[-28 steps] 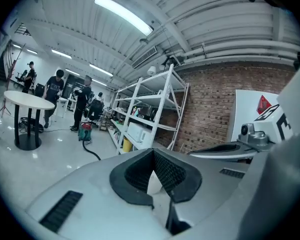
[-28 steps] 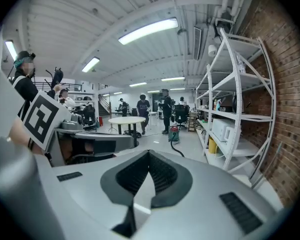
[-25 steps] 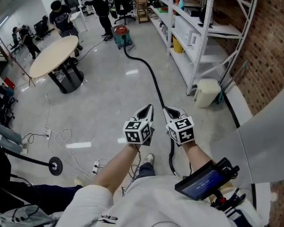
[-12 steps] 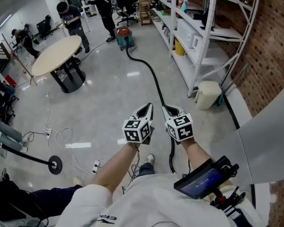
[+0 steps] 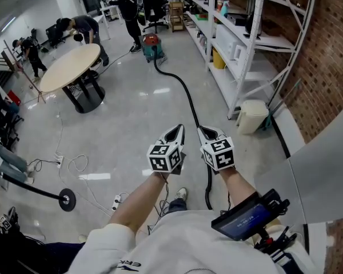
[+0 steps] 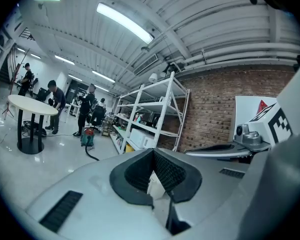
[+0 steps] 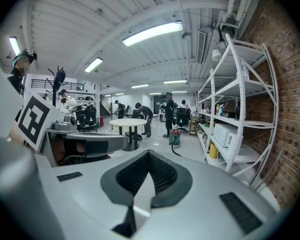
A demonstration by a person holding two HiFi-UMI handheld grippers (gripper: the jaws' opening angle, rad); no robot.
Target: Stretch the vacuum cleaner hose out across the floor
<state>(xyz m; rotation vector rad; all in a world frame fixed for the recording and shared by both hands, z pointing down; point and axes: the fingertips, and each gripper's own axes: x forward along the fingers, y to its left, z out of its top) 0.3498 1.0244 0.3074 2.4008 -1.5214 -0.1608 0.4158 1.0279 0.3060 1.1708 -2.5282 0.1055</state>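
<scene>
My left tongs (image 5: 179, 130) and right tongs (image 5: 202, 132) are both shut, holding nothing. The long black bendy hose (image 5: 186, 96) lies on the grey floor (image 5: 131, 119).

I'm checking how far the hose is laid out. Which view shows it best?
The head view: the hose runs from the vacuum cleaner across the floor to the person. Both gripper views catch only a short stretch beside the vacuum cleaner.

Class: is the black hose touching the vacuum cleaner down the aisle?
Touching. The head view shows the hose running unbroken into the base of the vacuum cleaner.
</scene>
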